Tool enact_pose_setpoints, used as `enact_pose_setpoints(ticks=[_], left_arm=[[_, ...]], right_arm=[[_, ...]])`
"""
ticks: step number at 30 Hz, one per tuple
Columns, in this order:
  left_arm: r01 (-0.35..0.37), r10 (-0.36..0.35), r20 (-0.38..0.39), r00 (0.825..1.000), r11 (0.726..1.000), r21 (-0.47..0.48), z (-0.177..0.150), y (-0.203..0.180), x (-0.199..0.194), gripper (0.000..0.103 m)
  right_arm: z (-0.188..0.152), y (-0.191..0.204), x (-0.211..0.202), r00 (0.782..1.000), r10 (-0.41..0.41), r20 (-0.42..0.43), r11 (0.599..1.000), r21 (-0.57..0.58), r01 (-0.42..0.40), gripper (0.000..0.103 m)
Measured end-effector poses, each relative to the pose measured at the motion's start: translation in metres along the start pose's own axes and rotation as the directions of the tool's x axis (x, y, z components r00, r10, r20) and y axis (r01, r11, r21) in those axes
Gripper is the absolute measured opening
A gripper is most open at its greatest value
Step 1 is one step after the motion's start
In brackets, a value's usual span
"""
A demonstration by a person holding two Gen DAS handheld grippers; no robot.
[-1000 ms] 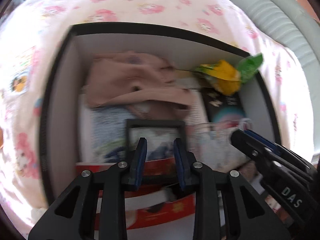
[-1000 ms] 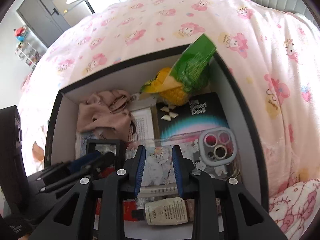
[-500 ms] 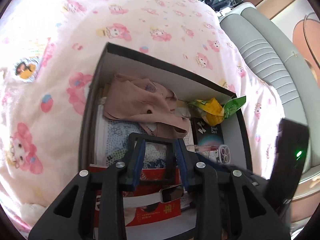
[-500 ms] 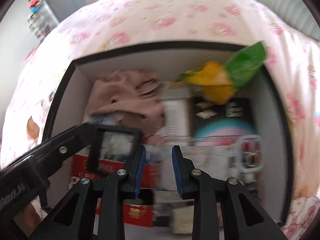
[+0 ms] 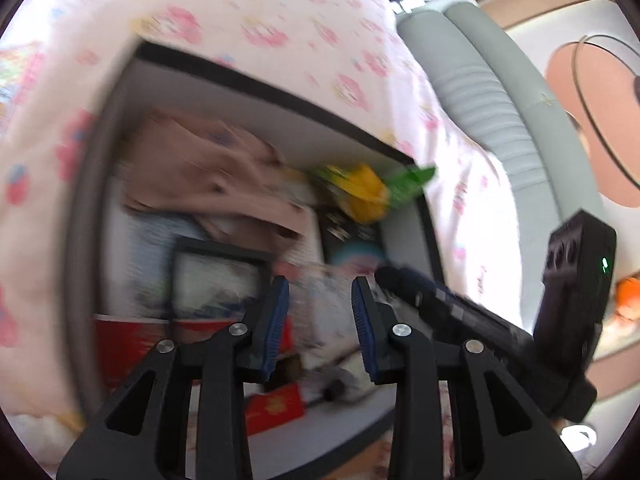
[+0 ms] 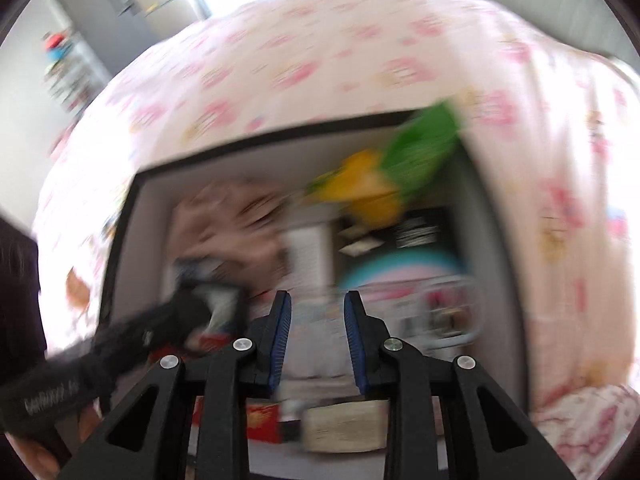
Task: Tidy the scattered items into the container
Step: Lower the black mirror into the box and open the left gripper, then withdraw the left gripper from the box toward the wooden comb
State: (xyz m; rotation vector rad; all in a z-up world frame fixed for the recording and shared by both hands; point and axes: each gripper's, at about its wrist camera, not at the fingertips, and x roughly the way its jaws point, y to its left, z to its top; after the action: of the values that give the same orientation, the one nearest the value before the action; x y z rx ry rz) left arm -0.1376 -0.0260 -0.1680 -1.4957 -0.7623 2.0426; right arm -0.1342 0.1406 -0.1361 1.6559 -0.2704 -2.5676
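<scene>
A black-rimmed box [image 5: 256, 80] [image 6: 280, 136] sits on the bed and holds several items: a tan cloth [image 5: 208, 176] [image 6: 232, 232], a yellow and green snack bag [image 5: 372, 188] [image 6: 400, 168], a black framed picture [image 5: 216, 276], a black booklet [image 6: 420, 228], a clear phone case [image 6: 444, 308] and red packaging [image 5: 128, 340]. My left gripper [image 5: 320, 304] hovers over the box's near half, open and empty. My right gripper [image 6: 318, 316] hovers over the box's middle, open and empty. Both views are blurred.
A pink cartoon-print blanket [image 5: 260, 12] [image 6: 320, 60] surrounds the box. A grey padded headboard [image 5: 480, 92] lies to the right. Each gripper shows in the other's view: the right one [image 5: 460, 312], the left one [image 6: 132, 332].
The black framed picture has left the left gripper's fingers and now lies in the box. Both grippers have shifted over the box, and the views are more blurred.
</scene>
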Motion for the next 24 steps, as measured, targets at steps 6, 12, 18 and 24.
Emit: enact_pose_setpoints(ticks=[6, 12, 18, 24], left_arm=[[-0.128, 0.128, -0.08, 0.989, 0.992, 0.003, -0.002, 0.001, 0.023, 0.033], [-0.095, 0.103, 0.088, 0.991, 0.991, -0.091, -0.001, 0.01, -0.019, 0.033], [-0.092, 0.11, 0.168, 0.98, 0.989, -0.115, -0.001, 0.012, -0.039, 0.034], [-0.201, 0.203, 0.159, 0.966, 0.979, -0.025, -0.003, 0.0, -0.035, 0.034]], right_arm=[[0.001, -0.022, 0.003, 1.0, 0.026, -0.016, 0.998, 0.053, -0.025, 0.024], [-0.009, -0.004, 0.01, 0.994, 0.097, -0.054, 0.995, 0.01, -0.097, 0.024], [-0.01, 0.02, 0.021, 0.993, 0.094, -0.075, 0.994, -0.049, -0.098, 0.024], [-0.012, 0.03, 0.014, 0.999, 0.032, -0.04, 0.997, -0.076, -0.035, 0.028]])
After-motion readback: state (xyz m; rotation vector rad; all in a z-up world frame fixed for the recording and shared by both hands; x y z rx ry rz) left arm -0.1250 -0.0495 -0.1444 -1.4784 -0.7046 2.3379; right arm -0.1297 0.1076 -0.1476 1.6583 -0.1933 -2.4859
